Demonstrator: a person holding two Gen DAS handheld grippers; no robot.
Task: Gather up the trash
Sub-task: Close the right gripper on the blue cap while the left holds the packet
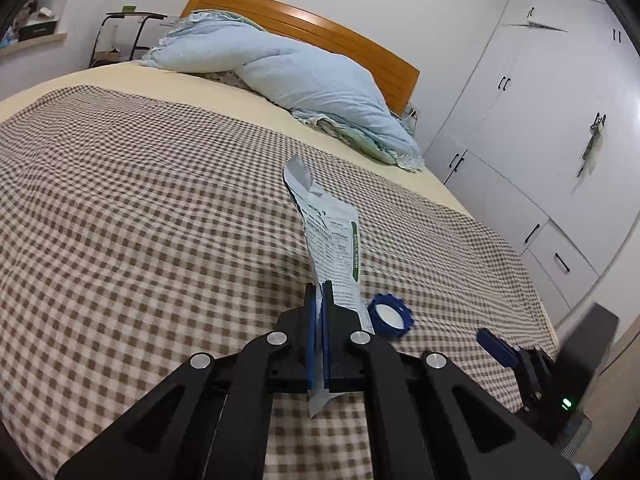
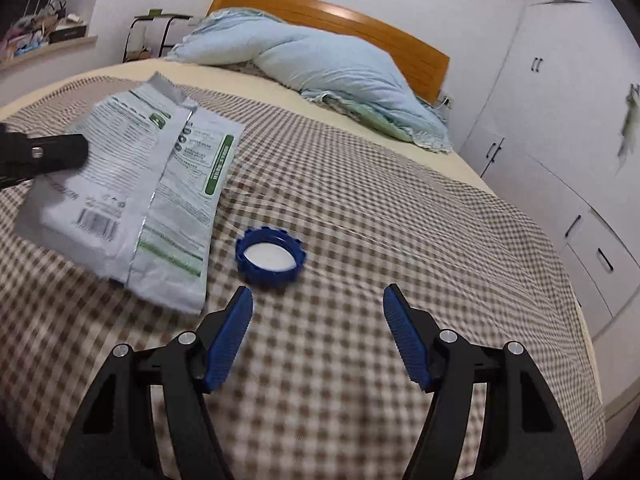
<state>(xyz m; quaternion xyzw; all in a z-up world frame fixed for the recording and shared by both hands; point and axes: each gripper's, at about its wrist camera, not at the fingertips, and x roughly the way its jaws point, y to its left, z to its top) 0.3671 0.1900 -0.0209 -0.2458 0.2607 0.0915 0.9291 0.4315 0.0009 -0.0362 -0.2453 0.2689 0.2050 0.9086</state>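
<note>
My left gripper (image 1: 319, 292) is shut on an empty white and green printed packet (image 1: 330, 236), holding it edge-up just above the checked bedspread (image 1: 140, 208). The packet also shows in the right wrist view (image 2: 160, 184), with the left gripper (image 2: 60, 152) clamped on its left side. A blue bottle cap (image 2: 271, 257) lies open side up on the bedspread, just ahead and left of my right gripper (image 2: 318, 300), which is open and empty. The cap also shows in the left wrist view (image 1: 390, 315), right of the packet.
A light blue duvet (image 1: 296, 80) is bunched at the wooden headboard (image 1: 320, 28). White wardrobes (image 1: 540, 120) stand along the right side of the bed. A black-framed side table (image 1: 128, 32) and a cluttered shelf (image 2: 44, 36) are at the far left.
</note>
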